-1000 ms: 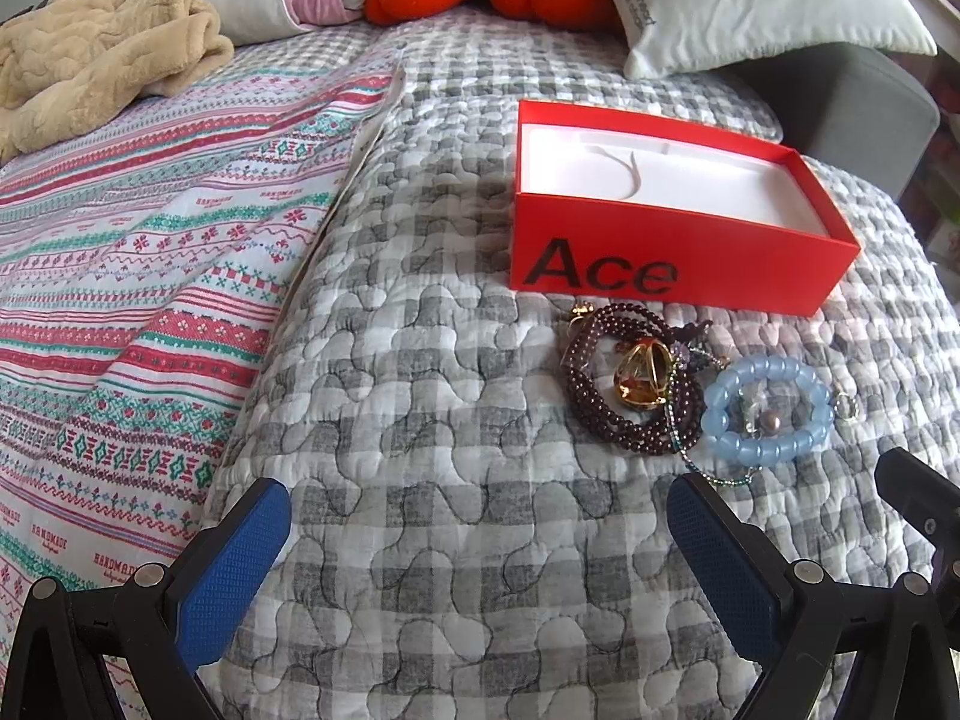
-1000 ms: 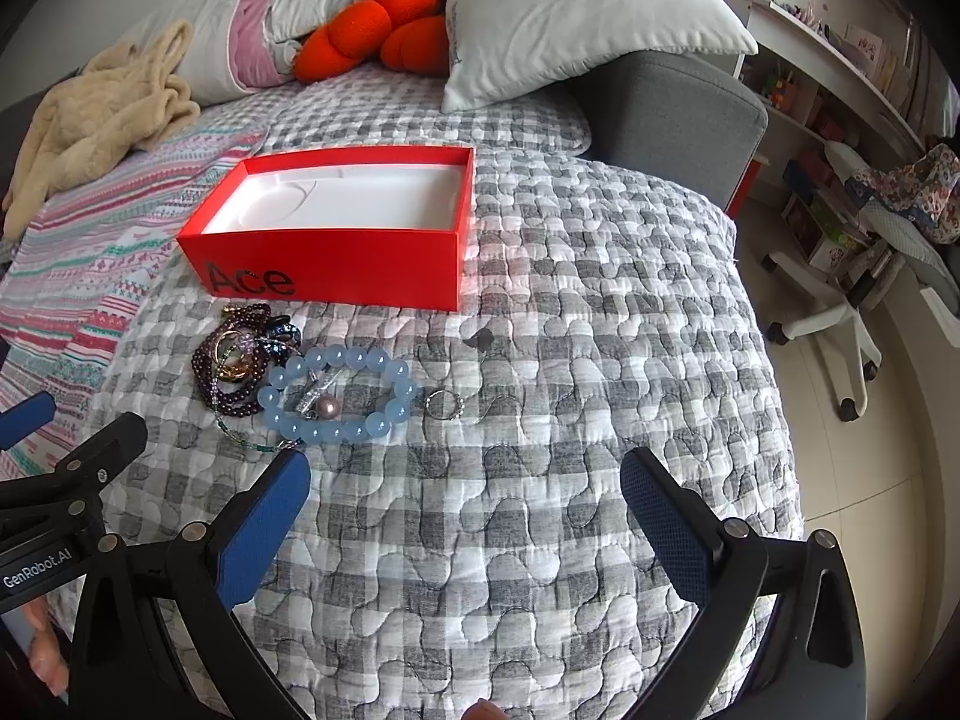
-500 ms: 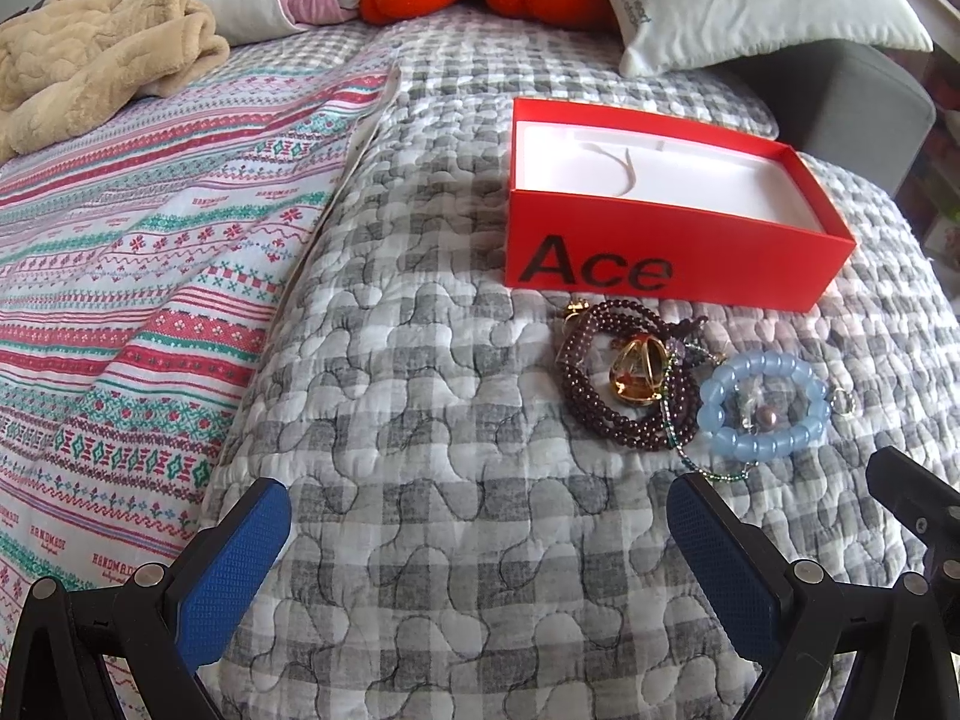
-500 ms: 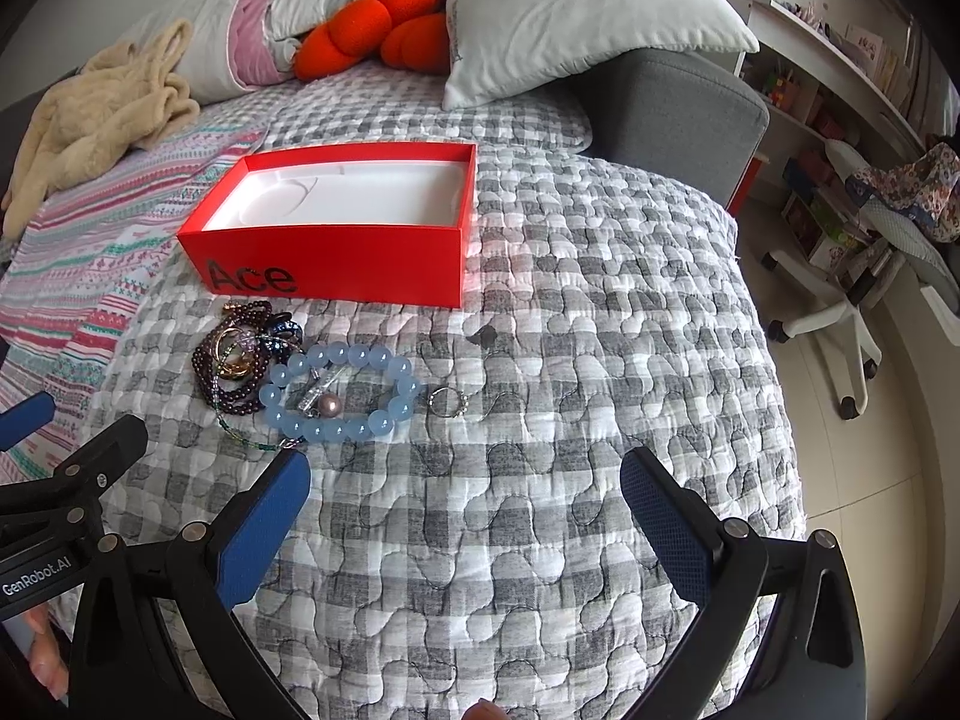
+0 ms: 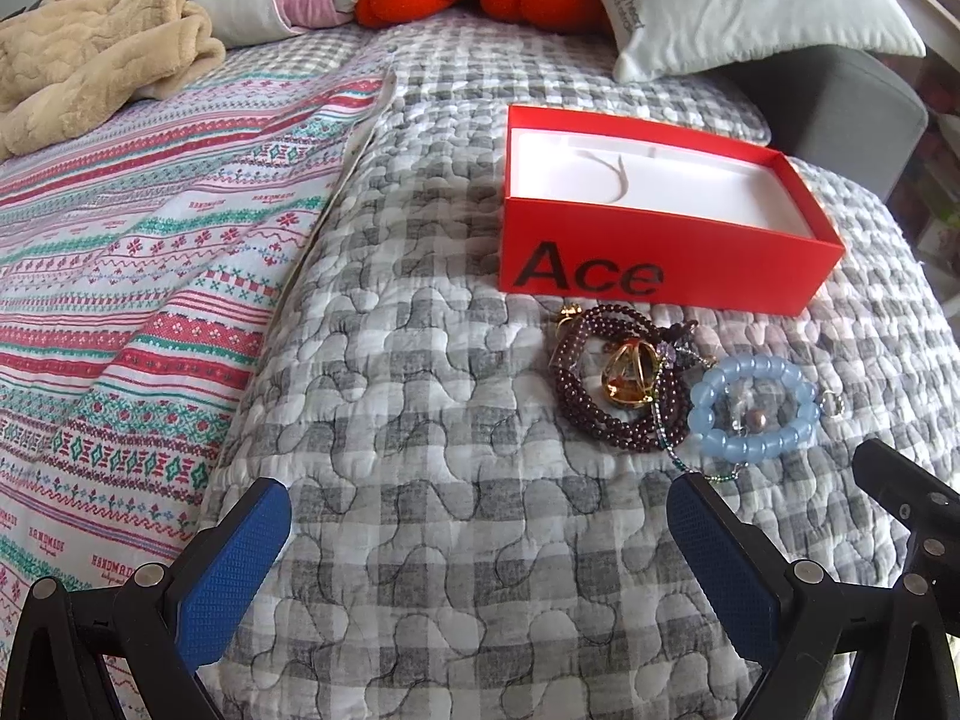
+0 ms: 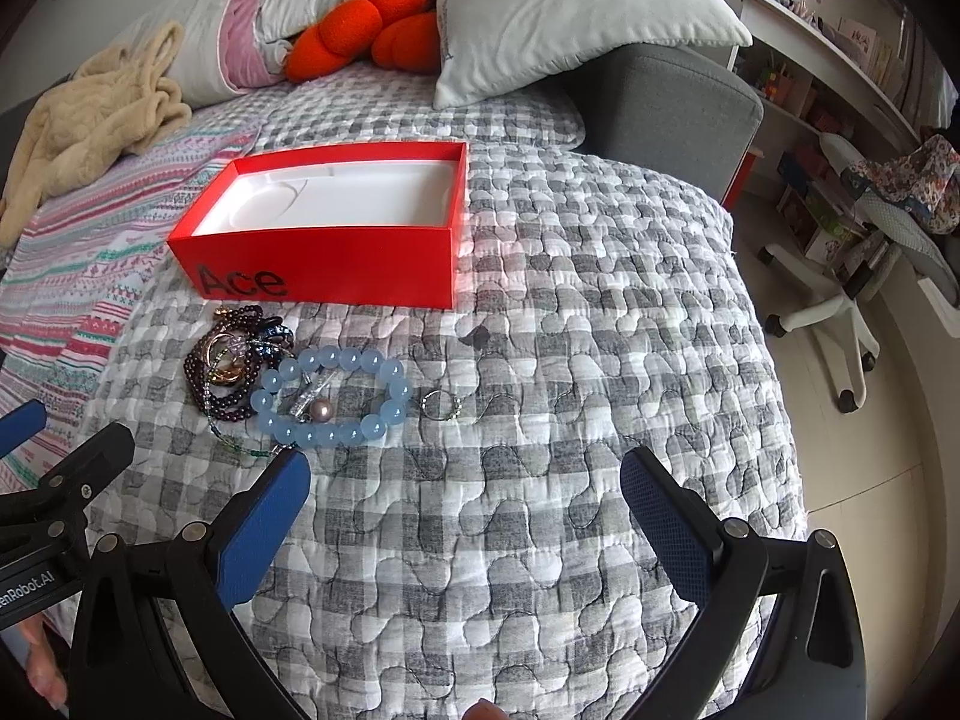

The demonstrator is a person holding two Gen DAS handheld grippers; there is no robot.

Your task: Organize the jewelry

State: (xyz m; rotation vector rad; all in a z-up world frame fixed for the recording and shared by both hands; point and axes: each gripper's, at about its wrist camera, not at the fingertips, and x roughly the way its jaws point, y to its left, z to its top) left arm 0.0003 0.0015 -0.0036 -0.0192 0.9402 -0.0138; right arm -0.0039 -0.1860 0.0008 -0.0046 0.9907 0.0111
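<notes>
An open red box marked "Ace", with a white lining, sits on the grey checked quilt; it also shows in the right wrist view. In front of it lies a heap of jewelry: a dark red bead strand with a gold ornament, a pale blue bead bracelet, a thin green bead chain and a small ring. My left gripper is open and empty, just short of the heap. My right gripper is open and empty, near the bracelet.
A striped patterned sheet covers the bed's left side. A beige blanket, pillows and an orange plush lie at the back. A grey bedside block and an office chair stand to the right, beyond the bed edge.
Both grippers have edged slightly forward toward the jewelry heap. The jewelry and box have not moved.
</notes>
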